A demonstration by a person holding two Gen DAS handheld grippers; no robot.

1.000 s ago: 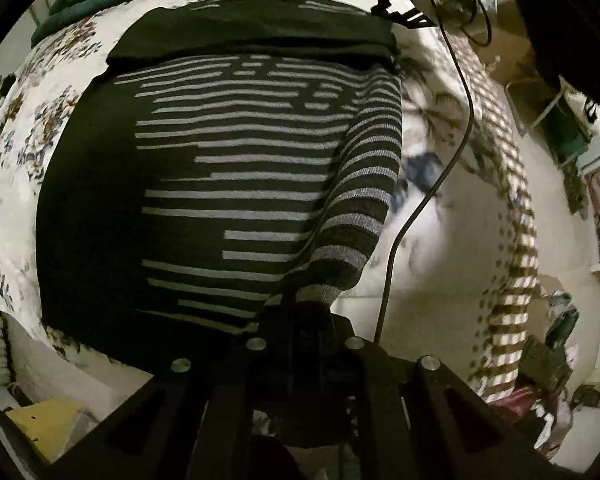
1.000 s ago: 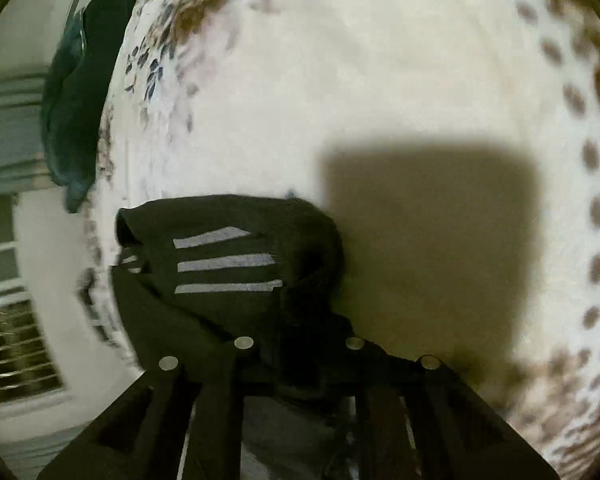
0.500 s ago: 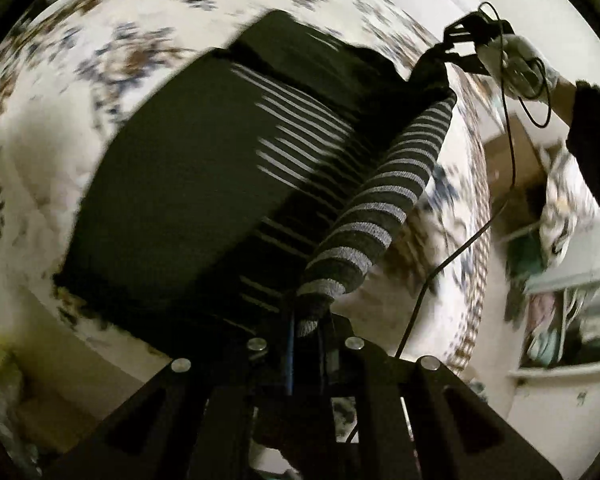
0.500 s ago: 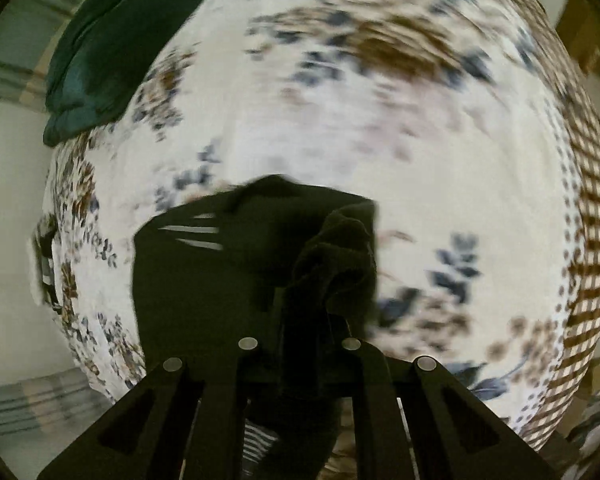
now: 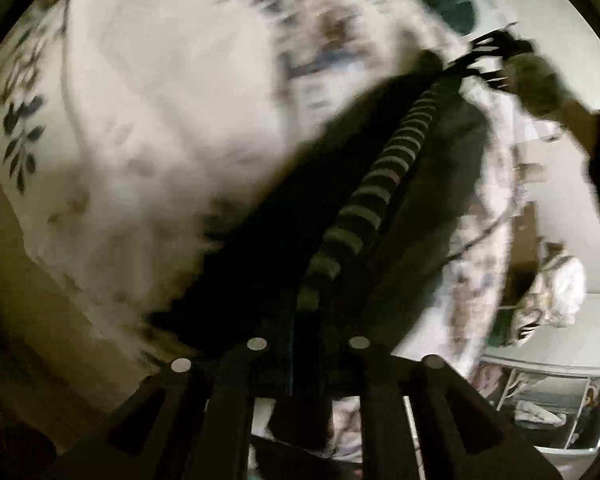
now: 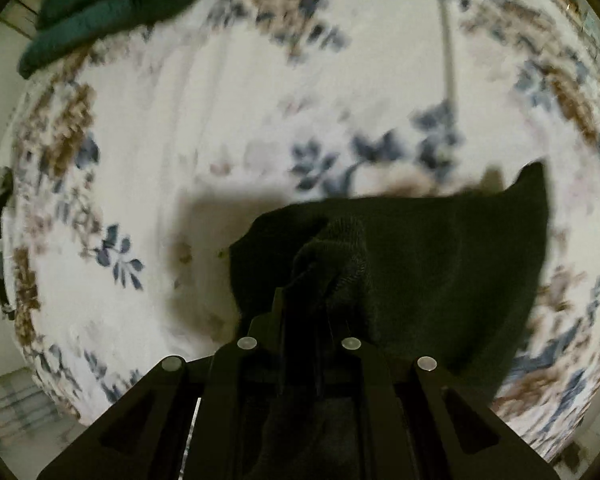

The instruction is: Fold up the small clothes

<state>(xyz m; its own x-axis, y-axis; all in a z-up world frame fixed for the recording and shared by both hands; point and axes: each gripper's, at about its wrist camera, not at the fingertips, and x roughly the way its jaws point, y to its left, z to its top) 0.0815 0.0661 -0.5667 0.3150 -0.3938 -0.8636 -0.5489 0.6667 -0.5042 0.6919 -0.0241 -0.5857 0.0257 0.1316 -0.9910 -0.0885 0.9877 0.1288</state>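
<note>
A soft, limp black knit sweater with grey-striped sleeves (image 5: 364, 200) hangs over a floral bedspread (image 6: 220, 140), the left gripper (image 5: 304, 320) clenched on its cuff, the right gripper (image 6: 320, 280), jaws opening, pinching bunched shoulder fabric, both likely sound holds.

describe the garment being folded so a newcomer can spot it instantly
Start at the bed with the floral sheet. The sweater lies on it near the edge, held by the left gripper and right gripper. Unlike the plain green cloth at the sheet's far side, it is black knit with a grey-striped sleeve.
</note>
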